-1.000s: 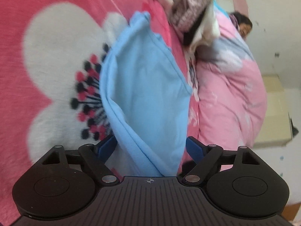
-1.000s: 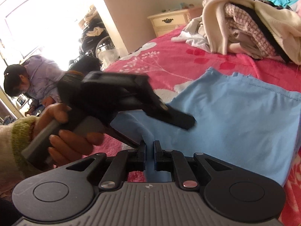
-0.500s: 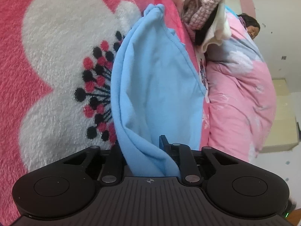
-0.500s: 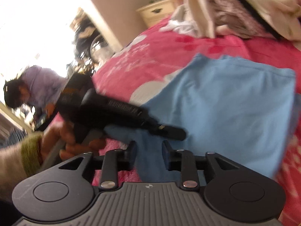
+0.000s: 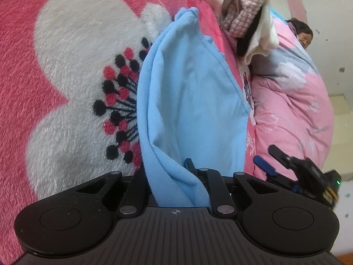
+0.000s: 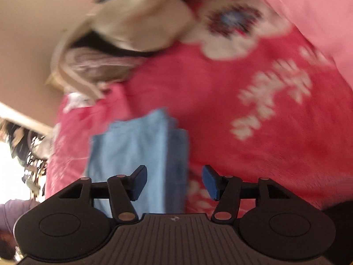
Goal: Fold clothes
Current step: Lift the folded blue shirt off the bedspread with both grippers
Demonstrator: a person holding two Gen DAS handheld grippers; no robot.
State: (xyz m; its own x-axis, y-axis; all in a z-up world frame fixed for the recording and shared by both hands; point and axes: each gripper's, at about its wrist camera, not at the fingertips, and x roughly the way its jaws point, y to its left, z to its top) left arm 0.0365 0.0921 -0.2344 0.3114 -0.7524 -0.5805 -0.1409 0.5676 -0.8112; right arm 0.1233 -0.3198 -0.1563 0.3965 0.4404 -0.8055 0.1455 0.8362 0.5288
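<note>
A light blue garment [image 5: 189,101] lies folded on the pink flowered blanket [image 5: 66,70]. My left gripper [image 5: 174,176] is shut on its near edge, and the cloth bunches between the fingers. In the right wrist view the same blue garment [image 6: 136,154] shows as a narrow folded strip, blurred by motion. My right gripper [image 6: 174,182] is open and empty just above its near end. The right gripper also shows in the left wrist view [image 5: 286,167], at the lower right beside the garment.
A heap of unfolded clothes [image 5: 245,11] lies beyond the garment; it also shows in the right wrist view [image 6: 123,37]. A pink quilt [image 5: 293,114] covers a person lying at the right. A wall [image 6: 33,44] stands behind the heap.
My left gripper closed on the blue garment's edge and stays shut on it. My right gripper let go, opened wide and swung away to the right.
</note>
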